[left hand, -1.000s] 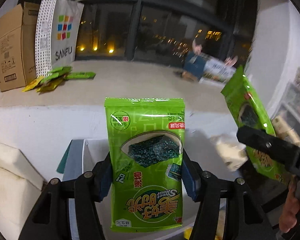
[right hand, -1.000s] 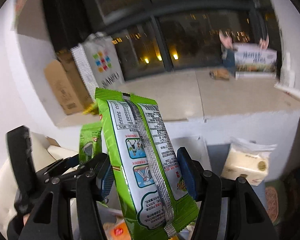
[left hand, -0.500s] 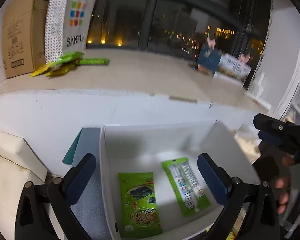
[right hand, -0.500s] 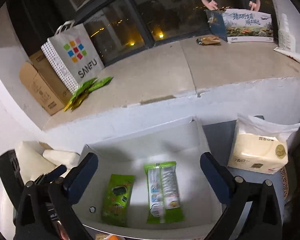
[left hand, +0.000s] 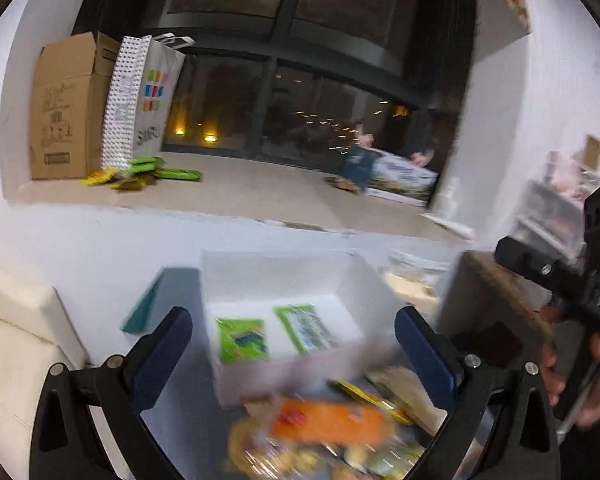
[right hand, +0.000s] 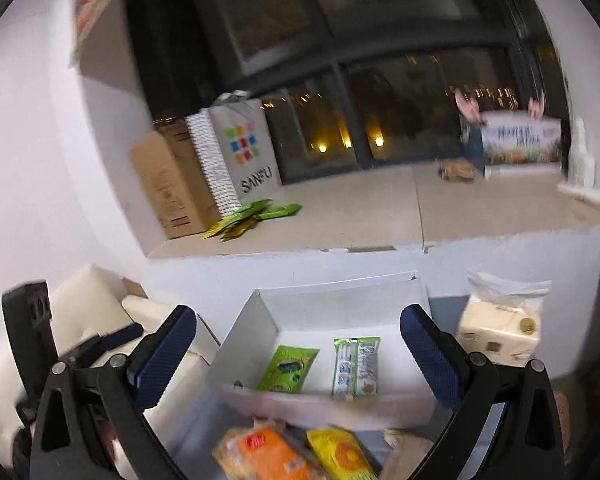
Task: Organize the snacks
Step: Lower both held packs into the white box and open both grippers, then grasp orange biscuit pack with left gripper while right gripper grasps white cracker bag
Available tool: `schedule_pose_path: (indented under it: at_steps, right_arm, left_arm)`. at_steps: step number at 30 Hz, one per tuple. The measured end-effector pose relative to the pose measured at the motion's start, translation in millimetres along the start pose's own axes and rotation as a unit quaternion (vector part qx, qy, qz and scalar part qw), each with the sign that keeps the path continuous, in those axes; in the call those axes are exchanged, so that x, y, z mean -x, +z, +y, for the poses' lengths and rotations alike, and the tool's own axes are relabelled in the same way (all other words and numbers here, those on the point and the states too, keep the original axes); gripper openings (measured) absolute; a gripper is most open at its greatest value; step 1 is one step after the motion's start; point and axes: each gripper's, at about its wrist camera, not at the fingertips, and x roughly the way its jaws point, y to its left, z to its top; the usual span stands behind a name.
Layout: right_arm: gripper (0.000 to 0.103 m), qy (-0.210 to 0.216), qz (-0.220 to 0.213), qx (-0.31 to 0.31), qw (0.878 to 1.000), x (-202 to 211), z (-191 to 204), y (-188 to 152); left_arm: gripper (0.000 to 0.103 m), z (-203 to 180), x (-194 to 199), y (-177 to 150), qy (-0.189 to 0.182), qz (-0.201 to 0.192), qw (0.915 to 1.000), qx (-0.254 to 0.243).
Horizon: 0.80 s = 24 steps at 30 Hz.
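Both hand-held grippers, left (left hand: 293,350) & right (right hand: 298,350), spread wide, holding nothing. White box (right hand: 340,294) has 2 green snack packs (right hand: 288,368) flat inside, side by side. Approx. 3 more snacks, 1 orange pack (right hand: 266,450) among them, piled in front of box, blurred.

White box (right hand: 256,328): matt card walls. Seaweed packet (right hand: 287,369) and upturned packet (right hand: 356,366): glossy plastic film. Gripper pads (right hand: 166,356): blue textured rubber on matt black plastic arms with metal screws. Carton (left hand: 62,108): brown corrugated cardboard. Shopping bag (right hand: 244,152): smooth paper. Tissue pack (right hand: 500,328): thin plastic wrap.
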Motion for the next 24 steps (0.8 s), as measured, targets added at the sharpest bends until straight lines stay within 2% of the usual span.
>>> schedule_pose_path:
  at_steps: [2, 6, 8, 12, 18, 24]
  right_arm:
    - [0.103, -0.008, -0.010, 0.020, 1.000, 24, 7, -10]
    - [0.103, -0.024, -0.019, 0.072, 0.997, 76, 16, -37]
    - [0.103, -0.047, -0.027, 0.089, 0.995, 104, 16, -53]
    - [0.103, -0.080, -0.025, 0.070, 0.994, 141, 0, -86]
    - [0.103, -0.103, 0.012, 0.034, 0.994, 159, -32, -131]
    - [0.103, -0.108, 0.056, 0.014, 0.993, 144, -48, -153]
  left_arm:
    - [0.103, -9, 21, -16, -0.016, 0.000, 0.9999, -0.005]
    - [0.103, -20, 52, -46, -0.002, -0.002, 0.9998, -0.017]
    - [0.103, -24, 64, -61, -0.004, 0.002, 0.9999, -0.015]
    - [0.103, -29, 80, -85, -0.018, 0.005, 0.9997, -0.016]
    - [0.103, -35, 82, -101, -0.036, 0.010, 0.9992, -0.013]
    - [0.103, -45, 75, -111, -0.040, 0.025, 0.9986, -0.023]
